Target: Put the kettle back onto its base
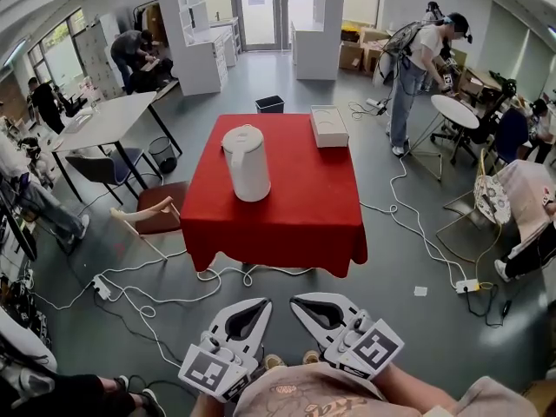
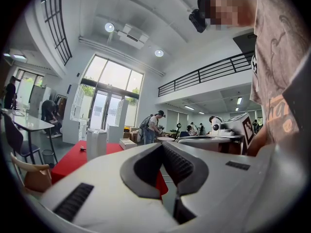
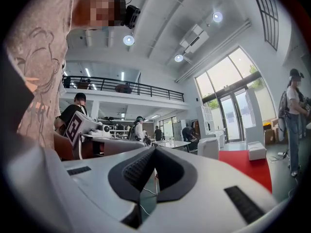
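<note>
We see a kettle (image 1: pixel 246 163) on the red tabletop (image 1: pixel 295 220), with cables (image 1: pixel 174 301) across the floor (image 1: pixel 408 337). Our left gripper (image 1: pixel 263 304) and right gripper (image 1: pixel 297 301) have their fingers closed, empty.

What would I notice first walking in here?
The red table in the middle of the room, with a white kettle standing on it and a flat white box at its far right corner. Nearest the camera, the left tool and right tool are held side by side, both shut and empty.
</note>
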`<move>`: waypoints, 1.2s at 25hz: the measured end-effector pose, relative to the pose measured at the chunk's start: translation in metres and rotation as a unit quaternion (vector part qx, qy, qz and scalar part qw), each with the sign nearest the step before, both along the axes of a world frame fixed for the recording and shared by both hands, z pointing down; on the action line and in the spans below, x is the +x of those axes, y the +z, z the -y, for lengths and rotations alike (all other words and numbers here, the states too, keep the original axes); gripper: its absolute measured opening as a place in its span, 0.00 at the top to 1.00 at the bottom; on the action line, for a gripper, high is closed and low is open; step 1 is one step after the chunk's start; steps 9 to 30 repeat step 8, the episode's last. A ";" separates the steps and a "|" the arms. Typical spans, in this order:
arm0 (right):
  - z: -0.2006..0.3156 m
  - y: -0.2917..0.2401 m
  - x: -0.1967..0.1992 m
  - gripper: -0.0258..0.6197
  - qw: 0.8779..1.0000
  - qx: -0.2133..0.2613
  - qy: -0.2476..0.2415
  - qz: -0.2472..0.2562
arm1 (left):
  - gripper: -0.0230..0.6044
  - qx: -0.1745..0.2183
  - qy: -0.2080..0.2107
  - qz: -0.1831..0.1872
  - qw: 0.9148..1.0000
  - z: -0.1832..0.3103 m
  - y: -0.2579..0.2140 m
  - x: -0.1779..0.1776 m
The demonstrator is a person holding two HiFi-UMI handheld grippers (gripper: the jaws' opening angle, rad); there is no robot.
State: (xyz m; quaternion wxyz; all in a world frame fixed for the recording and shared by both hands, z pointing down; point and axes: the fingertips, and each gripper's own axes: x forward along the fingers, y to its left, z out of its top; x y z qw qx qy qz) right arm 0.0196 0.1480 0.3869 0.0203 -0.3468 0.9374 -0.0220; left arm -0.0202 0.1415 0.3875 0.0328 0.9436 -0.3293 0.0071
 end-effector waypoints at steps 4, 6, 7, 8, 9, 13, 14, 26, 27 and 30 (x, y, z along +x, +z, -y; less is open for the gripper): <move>0.001 0.000 0.002 0.96 1.000 -0.001 -0.005 0.000 | 0.97 -0.001 -0.004 0.001 1.000 0.000 0.000 0.002; 0.001 -0.002 0.001 0.96 1.000 0.002 -0.008 0.002 | 0.97 -0.002 -0.006 0.002 1.000 0.000 0.001 0.002; 0.002 -0.003 0.000 0.96 1.000 0.004 -0.010 0.003 | 0.97 -0.003 -0.006 0.002 1.000 0.000 0.001 0.002; 0.002 -0.004 0.000 0.96 1.000 0.005 -0.012 0.005 | 0.97 -0.003 -0.007 0.002 1.000 0.001 0.002 0.002; 0.002 -0.004 0.000 0.96 1.000 0.005 -0.012 0.005 | 0.97 -0.003 -0.007 0.002 1.000 0.001 0.002 0.002; 0.002 -0.004 0.000 0.96 1.000 0.005 -0.012 0.005 | 0.97 -0.003 -0.007 0.002 1.000 0.001 0.002 0.002; 0.002 -0.004 0.000 0.96 1.000 0.005 -0.012 0.005 | 0.97 -0.003 -0.007 0.002 1.000 0.001 0.002 0.002; 0.002 -0.004 0.000 0.96 1.000 0.005 -0.012 0.005 | 0.97 -0.003 -0.007 0.002 1.000 0.001 0.002 0.002; 0.002 -0.004 0.000 0.96 1.000 0.005 -0.012 0.005 | 0.97 -0.003 -0.007 0.002 1.000 0.001 0.002 0.002; 0.002 -0.004 0.000 0.96 1.000 0.005 -0.012 0.005 | 0.97 -0.003 -0.007 0.002 1.000 0.001 0.002 0.002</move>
